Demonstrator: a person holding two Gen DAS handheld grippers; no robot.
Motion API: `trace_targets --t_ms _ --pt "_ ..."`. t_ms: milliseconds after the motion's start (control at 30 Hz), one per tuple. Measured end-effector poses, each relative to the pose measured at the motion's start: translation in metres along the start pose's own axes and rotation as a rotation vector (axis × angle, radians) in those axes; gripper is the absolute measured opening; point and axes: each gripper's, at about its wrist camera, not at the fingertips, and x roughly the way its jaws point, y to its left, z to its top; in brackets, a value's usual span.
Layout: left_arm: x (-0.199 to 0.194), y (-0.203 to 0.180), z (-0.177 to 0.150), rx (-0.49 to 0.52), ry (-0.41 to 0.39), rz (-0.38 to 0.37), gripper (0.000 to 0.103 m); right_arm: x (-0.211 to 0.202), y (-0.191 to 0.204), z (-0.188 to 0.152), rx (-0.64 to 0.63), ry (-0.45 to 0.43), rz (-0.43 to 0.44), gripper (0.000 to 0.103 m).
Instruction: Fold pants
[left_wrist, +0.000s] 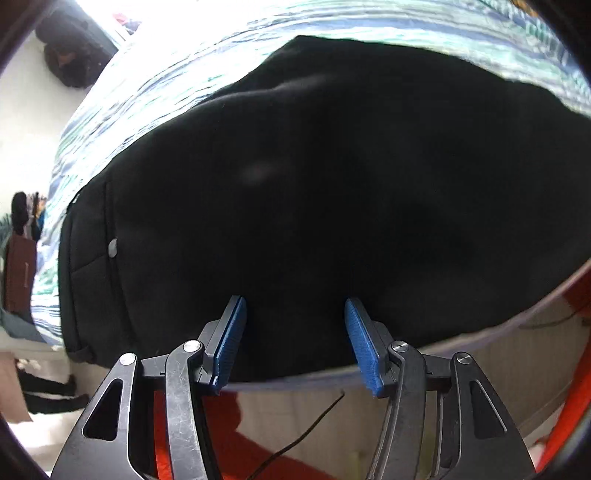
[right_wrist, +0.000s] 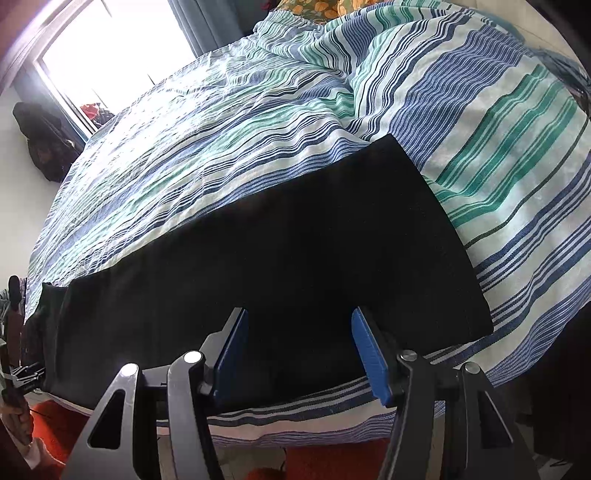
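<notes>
left gripper spread above the black pants, nothing pinched, right gripper likewise spread over the pants' leg end, pants flat along near edge of striped bedspread, orange rug below

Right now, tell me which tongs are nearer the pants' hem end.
Right. The right tongs hover open over the pants just short of the hem. The left tongs hover open near the waistband, with its button, at the other end.
</notes>
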Motion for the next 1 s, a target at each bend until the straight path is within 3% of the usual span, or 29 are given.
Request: trace_targets --t_ms 67,133,233,300,400,467,567,600,700,833,900,1000 --pt "-0.008 0.005 -0.011 0.002 0.018 -0.016 0.058 0.0 0.004 -0.001 -0.02 0.001 -0.017 0.059" --pt "-0.02 0.021 -0.019 -0.061 0.016 -0.074 0.059 0.0 0.006 -0.001 -0.018 0.0 -0.023 0.059" --pt "-0.043 0.045 -0.011 -0.145 -0.079 -0.12 0.066 0.002 0.005 0.002 -0.006 -0.005 -0.023 0.059" --pt "-0.054 0.052 0.005 -0.174 -0.161 -0.109 0.076 0.003 0.006 0.003 -0.01 -0.002 -0.027 0.059" --pt "-0.049 0.052 0.035 -0.183 -0.244 -0.085 0.083 0.003 0.008 0.002 -0.018 -0.001 -0.032 0.061" --pt "-0.026 0.04 0.046 -0.148 -0.222 -0.043 0.083 0.005 0.009 0.003 -0.018 -0.003 -0.032 0.061" --pt "0.011 0.004 0.027 0.009 -0.099 0.012 0.082 0.004 0.007 0.003 -0.015 -0.006 -0.026 0.061" --pt "0.007 -0.002 0.015 0.05 -0.12 0.04 0.082 0.004 0.007 0.002 -0.018 -0.007 -0.027 0.061" --pt "-0.012 -0.001 -0.003 0.083 -0.076 0.03 0.078 0.004 0.009 0.0 -0.04 -0.005 -0.036 0.061" --pt "-0.057 -0.014 0.009 0.096 -0.193 0.025 0.078 0.002 0.012 -0.001 -0.047 -0.009 -0.046 0.062" --pt "-0.077 -0.033 0.024 0.118 -0.263 -0.019 0.086 0.002 0.012 0.0 -0.037 -0.014 -0.045 0.062" --pt "-0.087 -0.082 0.053 0.176 -0.336 -0.062 0.089 0.001 0.012 0.003 -0.032 -0.02 -0.046 0.062"
